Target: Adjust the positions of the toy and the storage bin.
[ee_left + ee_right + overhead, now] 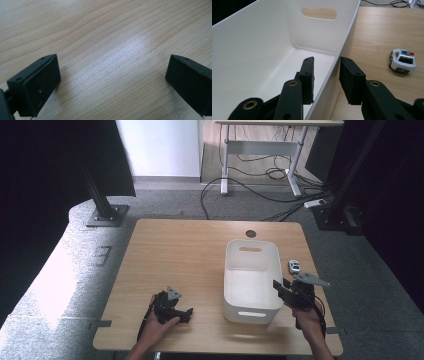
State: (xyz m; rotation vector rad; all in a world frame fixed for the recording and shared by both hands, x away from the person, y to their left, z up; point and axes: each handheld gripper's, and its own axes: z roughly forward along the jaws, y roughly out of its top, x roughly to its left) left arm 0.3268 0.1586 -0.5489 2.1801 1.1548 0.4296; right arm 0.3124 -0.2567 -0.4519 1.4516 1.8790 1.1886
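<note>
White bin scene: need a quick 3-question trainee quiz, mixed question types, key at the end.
1. True or false: the right gripper straddles the side wall of the white bin, one jaw inside and one outside.
2. Multiple choice: where is the toy police car? A) inside the bin B) on the table, outside the bin's right wall C) between the left gripper's jaws
3. Short answer: what lies between the jaws of the left gripper?

Key
1. True; the log puts the jaws about as closed as they get, so they are clamped on the wall.
2. B
3. Nothing but bare wooden tabletop; the jaws stand wide apart.
</note>
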